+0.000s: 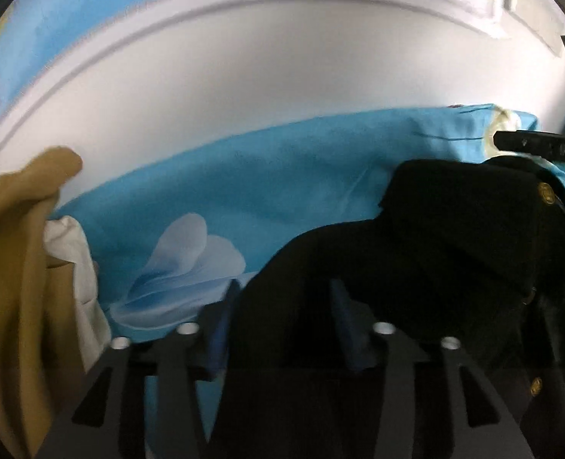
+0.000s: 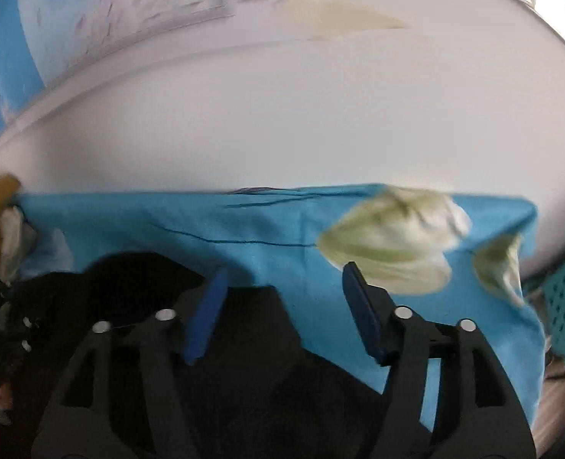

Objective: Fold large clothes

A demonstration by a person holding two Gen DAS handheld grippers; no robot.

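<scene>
Two claws held apart over a black garment on a blue floral bedsheet.

Left claw [image 1: 282, 306] straddles the black garment [image 1: 416, 248] without pinching; right claw [image 2: 282, 298] gapes empty beside the bedsheet [image 2: 148, 214]. Closing now might snag sheet too. Motion blur and darkness hide the garment's shape and edges.

A bedroom: flowered blue bedsheet [image 2: 244, 222], white wall [image 2: 282, 134], heaped clothes [image 1: 11, 267].

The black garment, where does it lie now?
The black garment lies on the blue sheet, filling the lower right of the left wrist view, between the left gripper's fingers. A brown cloth is far left.
</scene>
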